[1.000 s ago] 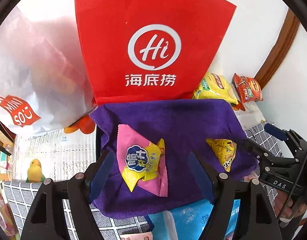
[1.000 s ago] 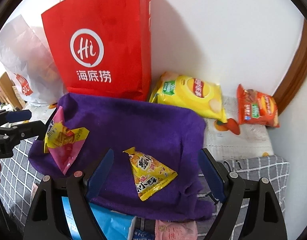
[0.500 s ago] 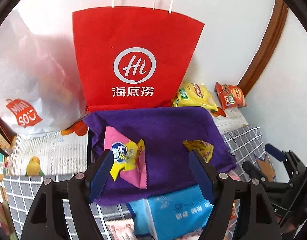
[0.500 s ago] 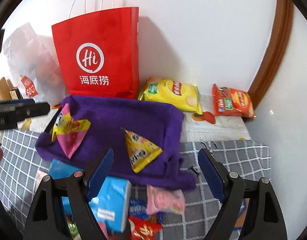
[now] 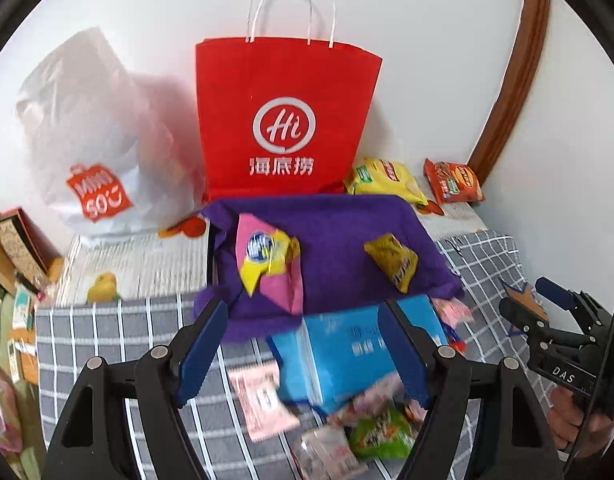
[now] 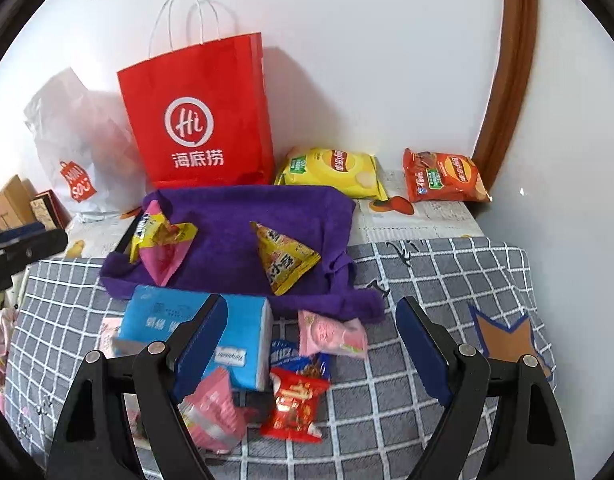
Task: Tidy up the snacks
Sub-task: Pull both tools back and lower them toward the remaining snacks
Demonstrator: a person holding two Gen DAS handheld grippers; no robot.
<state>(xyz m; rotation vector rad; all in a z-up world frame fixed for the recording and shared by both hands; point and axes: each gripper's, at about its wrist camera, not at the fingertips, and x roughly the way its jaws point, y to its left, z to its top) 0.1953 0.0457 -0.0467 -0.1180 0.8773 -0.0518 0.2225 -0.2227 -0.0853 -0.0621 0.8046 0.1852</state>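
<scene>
A purple cloth (image 5: 339, 232) (image 6: 243, 216) lies on the checked cover, carrying a pink-and-yellow snack packet (image 5: 267, 260) (image 6: 163, 240) and a yellow triangular packet (image 5: 393, 260) (image 6: 285, 258). Nearer me sit a blue tissue pack (image 5: 347, 352) (image 6: 179, 320) and several small snack packets, among them a pink one (image 6: 333, 334) and a red one (image 6: 295, 404). My left gripper (image 5: 303, 344) hangs open over the tissue pack, holding nothing. My right gripper (image 6: 311, 344) is open and empty above the small packets; it also shows at the right edge (image 5: 547, 308) of the left wrist view.
A red paper bag (image 5: 283, 120) (image 6: 199, 116) stands against the white wall, a white plastic bag (image 5: 91, 140) to its left. A yellow chip bag (image 6: 335, 170) and an orange chip bag (image 6: 443, 176) lie at the back right. Boxes (image 5: 19, 240) crowd the left edge.
Both grippers have pulled back and risen away from the purple cloth, leaving the two packets lying on it. The tissue pack and small packets near me have come into view.
</scene>
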